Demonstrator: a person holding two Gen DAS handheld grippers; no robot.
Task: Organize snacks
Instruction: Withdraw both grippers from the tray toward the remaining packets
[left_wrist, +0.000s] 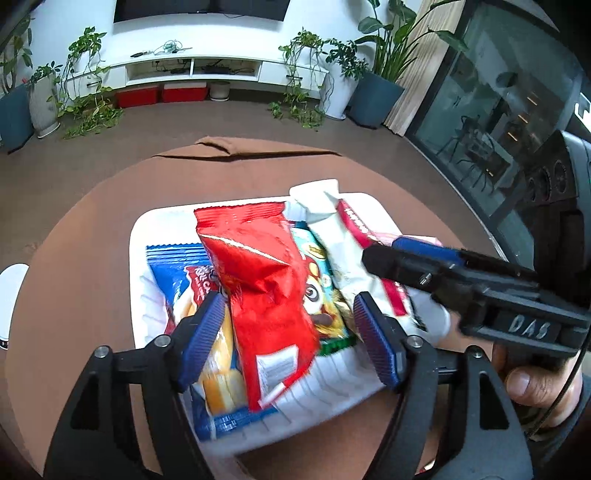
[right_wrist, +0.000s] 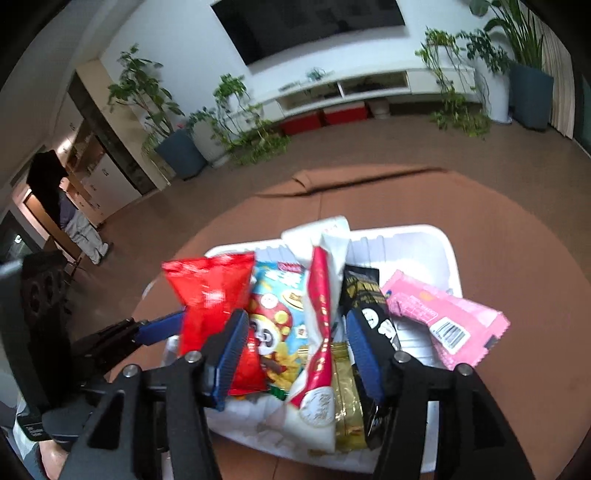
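The red packet (left_wrist: 266, 280) is smeared with blur, its print unreadable. It covers much of the blue packet (left_wrist: 173, 273) and the cartoon packet (right_wrist: 280, 314) beside it. The black packet (right_wrist: 365, 295) sits half hidden behind the right tool (right_wrist: 295, 354). The white basket (right_wrist: 443, 243) runs off the frame's bottom.

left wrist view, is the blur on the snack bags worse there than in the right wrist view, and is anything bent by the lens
Left wrist view: the red bag and blue bag are smeared, most at the near edge of the white basket; the table edge bows strongly. Right wrist view: the red bag's top is blurred, but the pink box reads sharp; walls and TV curve, corners dark.
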